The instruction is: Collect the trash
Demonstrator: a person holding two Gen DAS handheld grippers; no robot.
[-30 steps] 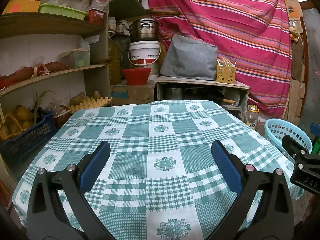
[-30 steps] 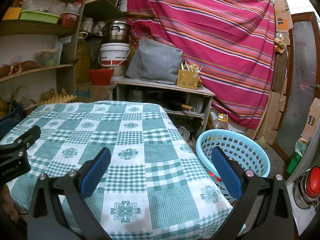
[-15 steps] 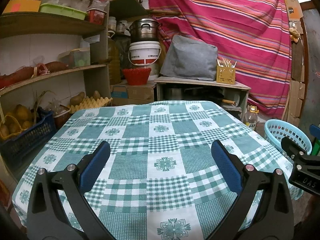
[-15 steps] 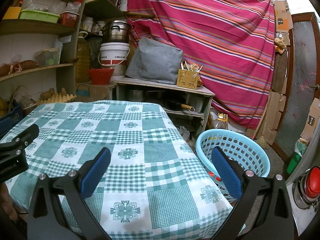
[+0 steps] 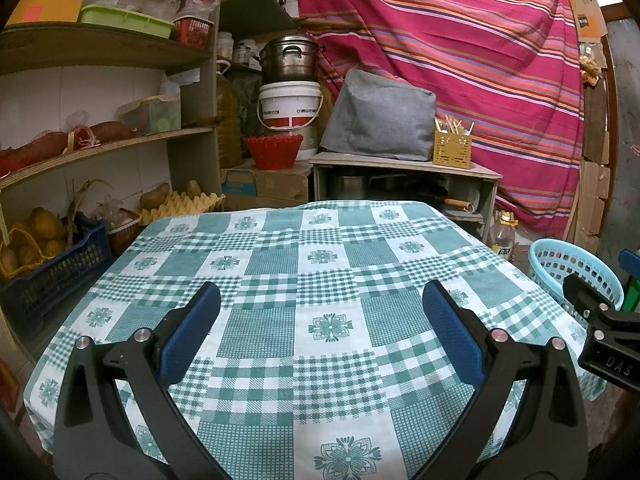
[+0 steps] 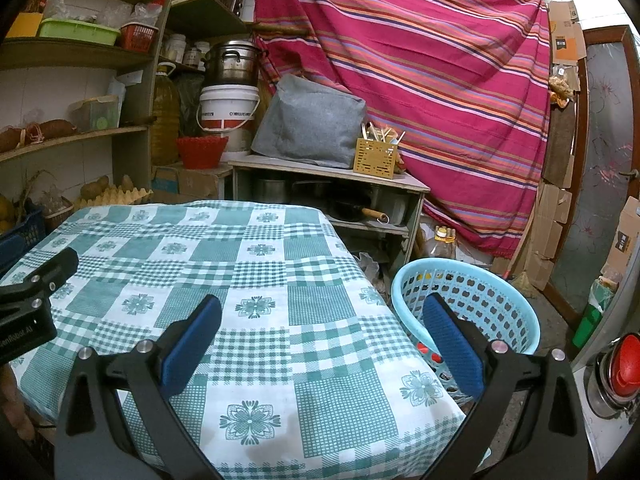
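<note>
Green-and-white checked cloth covers the table in the left wrist view, and no trash shows on it. The left gripper hovers above the near edge, its blue-padded jaws spread wide and empty. At the far right, beside the table, stands a light blue basket, with part of the right gripper in front of it. Shelves of potatoes and tubs stand on the left.

From the right wrist view, the right gripper also hangs released, holding nothing, over the table's right corner. The basket sits on the floor just beside the table, its perforated plastic wall showing something small and red low inside; what it is cannot be told. The left gripper pokes in at the left edge.

The basket looks light and fairly stiff, though thin plastic may flex; its rolled rim seems the best place to take hold.
</note>
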